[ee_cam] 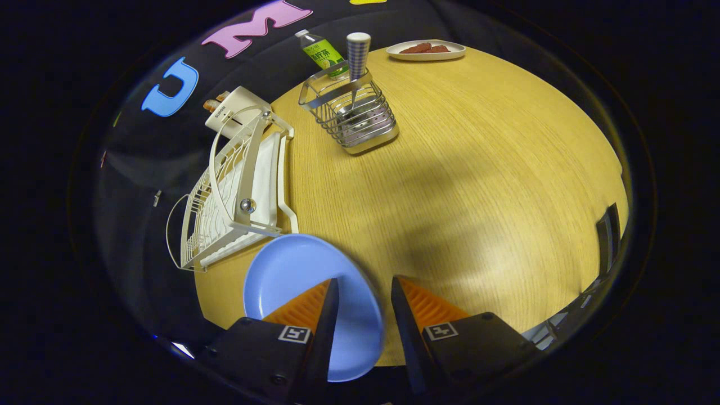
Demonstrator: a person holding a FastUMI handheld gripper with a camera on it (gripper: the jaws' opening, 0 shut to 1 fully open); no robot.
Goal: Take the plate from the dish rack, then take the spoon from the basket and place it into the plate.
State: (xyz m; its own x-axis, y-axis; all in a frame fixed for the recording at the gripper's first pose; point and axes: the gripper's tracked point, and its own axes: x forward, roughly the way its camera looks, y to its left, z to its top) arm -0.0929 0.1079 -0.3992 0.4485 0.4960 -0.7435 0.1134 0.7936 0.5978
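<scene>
The round light-blue plate (292, 275) is lain flat under the gripper (364, 292), whose fingers are spread apart. The checked-handled spoon (356, 56) is stood upright in the wire basket (354, 115).

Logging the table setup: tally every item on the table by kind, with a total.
Plates: 2, the blue plate at the open fingers of the hand-held gripper, and a white plate holding food.
Dish rack: 1
Wire basket: 1
Spoon in the basket: 1
Bottle: 1
White box: 1
Total: 7
</scene>
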